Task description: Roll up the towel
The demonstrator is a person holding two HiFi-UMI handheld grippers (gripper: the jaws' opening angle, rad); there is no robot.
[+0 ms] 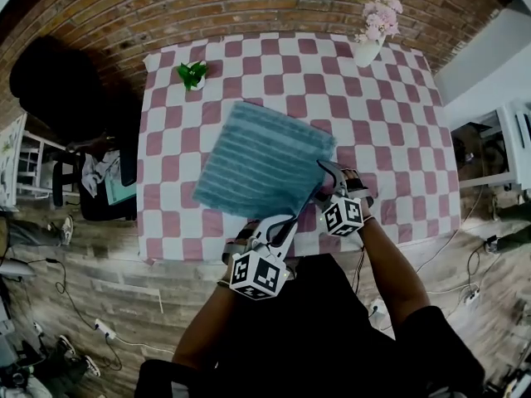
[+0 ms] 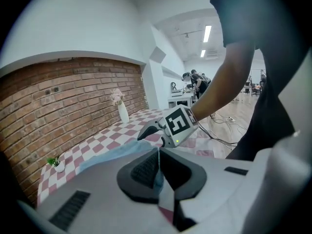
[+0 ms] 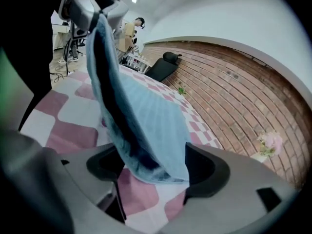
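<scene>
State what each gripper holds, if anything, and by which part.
Left gripper: shut on the near edge of the blue towel. Right gripper: open, holding nothing; a towel corner hangs between its jaws.

Towel (image 2: 109, 156) corner out of sight between left gripper (image 2: 158, 155) jaws; distant people (image 2: 195, 79) tiny, blurred

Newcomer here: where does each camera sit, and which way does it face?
Head view: on the person's head, facing steeply down at table and towel; left gripper, right gripper, forearms show.
Left gripper view: on that gripper, along shut jaws pinching towel, toward brick wall; right forearm shows.
Right gripper view: along open jaws, towel hanging between; left gripper shows.
Shared: the towel.
</scene>
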